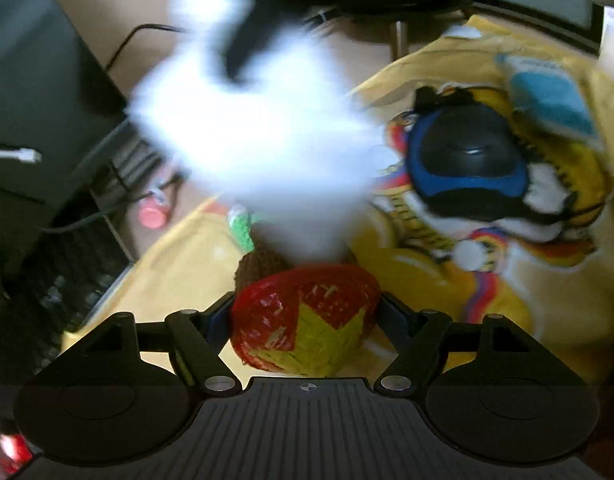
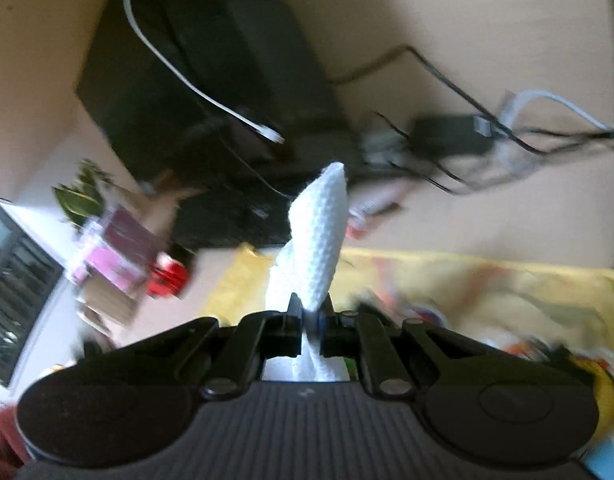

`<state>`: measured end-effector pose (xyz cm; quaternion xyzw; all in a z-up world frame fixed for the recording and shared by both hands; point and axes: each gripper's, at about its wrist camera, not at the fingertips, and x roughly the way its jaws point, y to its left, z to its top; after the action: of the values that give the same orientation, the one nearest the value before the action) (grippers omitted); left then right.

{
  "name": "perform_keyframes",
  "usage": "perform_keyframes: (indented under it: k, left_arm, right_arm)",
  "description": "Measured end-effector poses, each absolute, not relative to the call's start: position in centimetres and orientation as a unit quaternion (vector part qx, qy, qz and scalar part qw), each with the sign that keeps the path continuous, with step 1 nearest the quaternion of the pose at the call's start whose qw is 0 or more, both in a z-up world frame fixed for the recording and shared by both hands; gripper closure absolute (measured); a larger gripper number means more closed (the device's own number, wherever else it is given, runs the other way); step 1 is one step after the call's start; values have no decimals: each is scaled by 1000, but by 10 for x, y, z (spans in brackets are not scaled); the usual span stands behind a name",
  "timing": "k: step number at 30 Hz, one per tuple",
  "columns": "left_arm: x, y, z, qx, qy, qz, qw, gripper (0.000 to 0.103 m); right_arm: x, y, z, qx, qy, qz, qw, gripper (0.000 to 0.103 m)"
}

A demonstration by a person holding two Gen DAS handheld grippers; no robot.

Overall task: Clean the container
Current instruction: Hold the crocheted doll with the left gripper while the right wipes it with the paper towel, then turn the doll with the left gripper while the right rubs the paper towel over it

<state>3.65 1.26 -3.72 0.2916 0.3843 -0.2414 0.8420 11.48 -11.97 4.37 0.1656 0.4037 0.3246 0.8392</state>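
My left gripper (image 1: 306,312) is shut on a red and yellow woven container (image 1: 305,320), held above the yellow patterned cloth (image 1: 547,280). A white paper towel (image 1: 259,132) hangs blurred just above and beyond the container, with the dark right gripper (image 1: 243,52) at its top. In the right wrist view my right gripper (image 2: 311,320) is shut on the white paper towel (image 2: 317,240), which sticks up between the fingers. The container is hidden in that view.
A black and blue helmet-like object (image 1: 467,160) and a blue packet (image 1: 551,96) lie on the cloth. A brown ball (image 1: 259,268), green item (image 1: 241,226) and red can (image 1: 153,210) sit nearby. A black box (image 2: 211,80), cables (image 2: 487,136) and laptop (image 2: 11,300) surround.
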Motion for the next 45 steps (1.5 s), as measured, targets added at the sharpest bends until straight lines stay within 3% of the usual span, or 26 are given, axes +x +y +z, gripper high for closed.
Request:
perform_keyframes:
  k: [8,12,19,24,26,27,31,36,41,45]
  left_arm:
    - [29,15,-32,227,404,-258,848,15]
    - [37,21,-31,176,426,-267,846,9]
    - [56,39,-19,29,459,-293,838,9]
    - [64,23,-32,34,467,-299,832,9]
    - [67,20,-37,30,473,-308,825,17]
    - [68,18,-39,28,476,-313,822,27]
    - [57,16,-32,120,442,-313,832,31]
    - [46,20,-26,234,407,-292,833,30]
    - [51,36,-32,198,441,-273,832,25]
    - [48,34,-30,165,438,-273,840,12]
  right_arm:
    - [117,-95,-6,86,456,300,833,94]
    - [111,-116,-11,95,459,284,837,92]
    - [94,-142,-17,143,473,250,832,92]
    - [86,-158,-27,152,481,220,835,90]
    - [84,-165,-31,153,488,204,835,90]
    - [83,-167,-33,151,491,200,834,90]
    - [79,-163,-37,131,499,198,834,92]
    - [80,-148,-22,131,478,233,836,93]
    - [84,-130,4,183,457,325,807,93]
    - [82,-102,-2,161,485,377,772,93]
